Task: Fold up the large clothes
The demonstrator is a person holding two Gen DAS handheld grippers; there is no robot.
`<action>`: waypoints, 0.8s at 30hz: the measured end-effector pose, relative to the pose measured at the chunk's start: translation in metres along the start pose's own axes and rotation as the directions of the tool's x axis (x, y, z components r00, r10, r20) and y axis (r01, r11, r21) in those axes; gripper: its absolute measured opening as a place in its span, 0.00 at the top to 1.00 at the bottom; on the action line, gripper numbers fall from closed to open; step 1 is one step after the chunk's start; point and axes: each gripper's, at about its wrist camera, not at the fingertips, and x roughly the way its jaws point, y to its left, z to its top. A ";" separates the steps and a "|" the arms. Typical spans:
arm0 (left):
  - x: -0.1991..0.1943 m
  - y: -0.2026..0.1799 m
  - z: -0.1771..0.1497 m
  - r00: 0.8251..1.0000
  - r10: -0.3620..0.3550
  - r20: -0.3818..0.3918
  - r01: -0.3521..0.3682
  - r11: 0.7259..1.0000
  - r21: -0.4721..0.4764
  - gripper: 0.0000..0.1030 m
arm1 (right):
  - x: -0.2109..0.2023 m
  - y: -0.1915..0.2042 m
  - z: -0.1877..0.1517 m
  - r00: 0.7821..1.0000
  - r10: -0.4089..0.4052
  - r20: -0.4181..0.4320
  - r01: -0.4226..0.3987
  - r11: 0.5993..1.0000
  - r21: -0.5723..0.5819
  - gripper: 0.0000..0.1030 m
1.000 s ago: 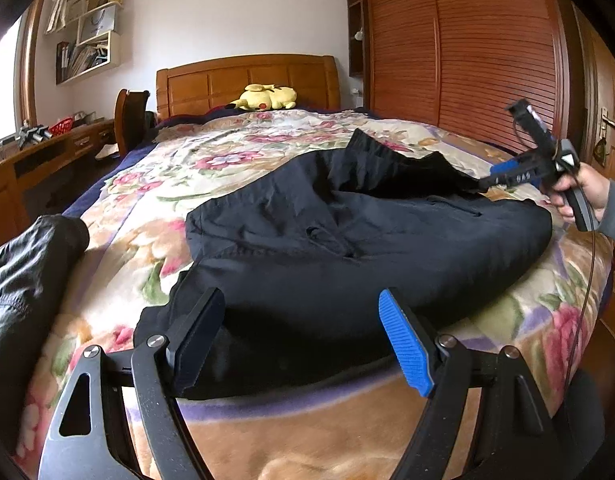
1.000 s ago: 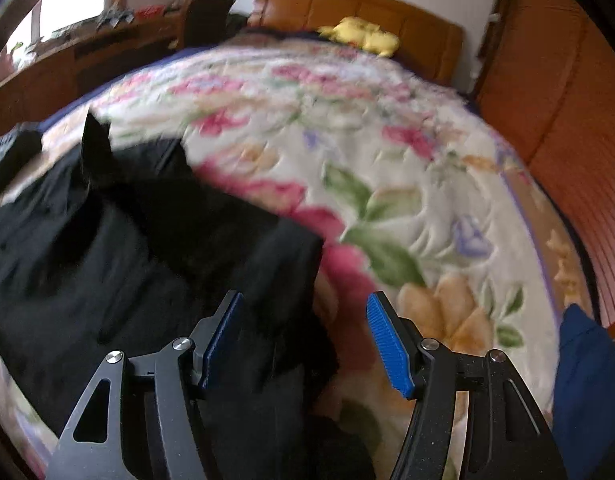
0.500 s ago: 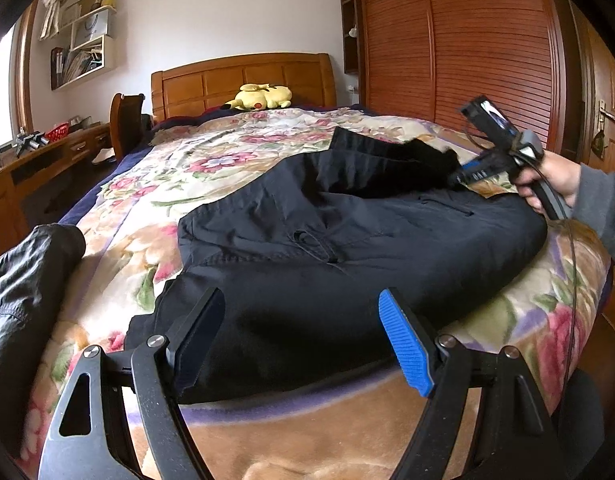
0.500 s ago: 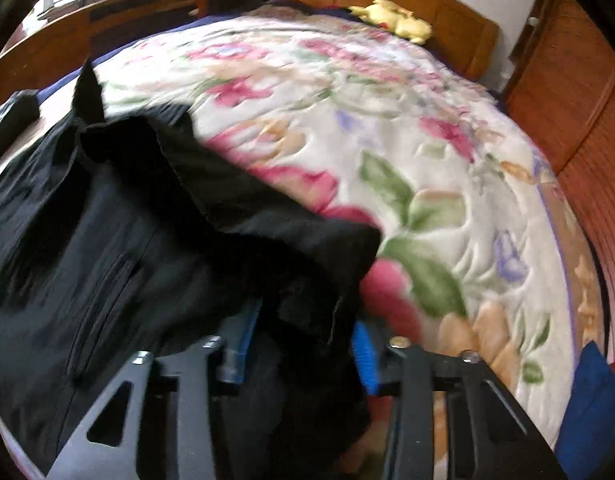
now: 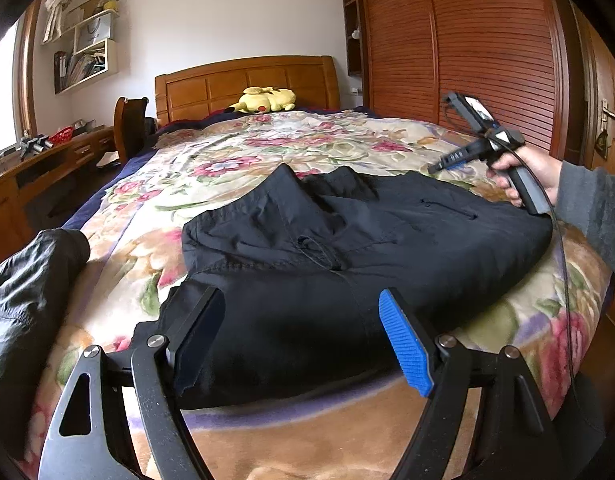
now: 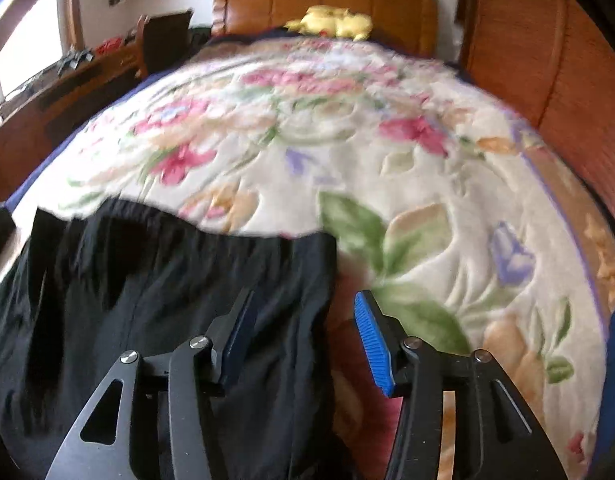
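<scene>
One fold: the black trousers (image 5: 347,256) lie doubled on the bed (image 5: 307,148).
Left jaws (image 5: 303,340): released — hovering at the near edge.
Right jaws (image 6: 303,336): just opening, parted, nothing pinched — more folds left, I judge.

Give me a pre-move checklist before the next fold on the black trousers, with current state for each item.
1. Right gripper free of cloth: ok. Its jaws have just been opening, and the fabric lies under them, not pinched.
2. Left gripper open and empty: ok. It hangs over the near edge of the black trousers.
3. First fold laid down: ok. The far part lies doubled over on the floral blanket.
4. Fold flat: not ok. A ridge and creases stand near the drawstring.
5. Edges aligned: cannot tell from these angles.
6. Other dark garment clear of the trousers: ok, apart on the left.
</scene>
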 end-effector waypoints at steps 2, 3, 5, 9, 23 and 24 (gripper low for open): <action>0.001 0.003 0.000 1.000 0.006 -0.001 -0.006 1.000 -0.008 0.22 | 0.013 0.000 -0.004 0.998 -0.002 -0.055 0.002 1.000 -0.007 0.48; 0.001 0.004 -0.001 1.000 0.011 -0.002 -0.011 1.000 -0.011 0.22 | 0.020 -0.001 -0.007 0.997 -0.002 -0.079 0.001 1.000 -0.005 0.48; 0.001 0.009 -0.003 1.000 0.023 -0.006 -0.023 1.000 -0.017 0.22 | 0.030 -0.003 -0.011 0.993 0.017 -0.116 -0.016 1.000 0.005 0.48; 0.001 0.019 -0.007 0.999 0.034 -0.023 -0.035 0.998 -0.044 0.22 | 0.038 -0.001 -0.011 0.990 0.065 -0.129 -0.066 0.998 0.001 0.73; -0.013 0.008 -0.001 1.000 0.001 0.008 -0.001 1.000 -0.025 0.22 | 0.007 -0.010 -0.018 0.973 -0.232 -0.001 0.231 0.971 -0.055 0.95; -0.013 0.008 0.000 1.000 0.000 0.008 0.000 1.000 -0.026 0.22 | 0.007 -0.010 -0.019 0.972 -0.233 -0.011 0.232 0.971 -0.051 0.91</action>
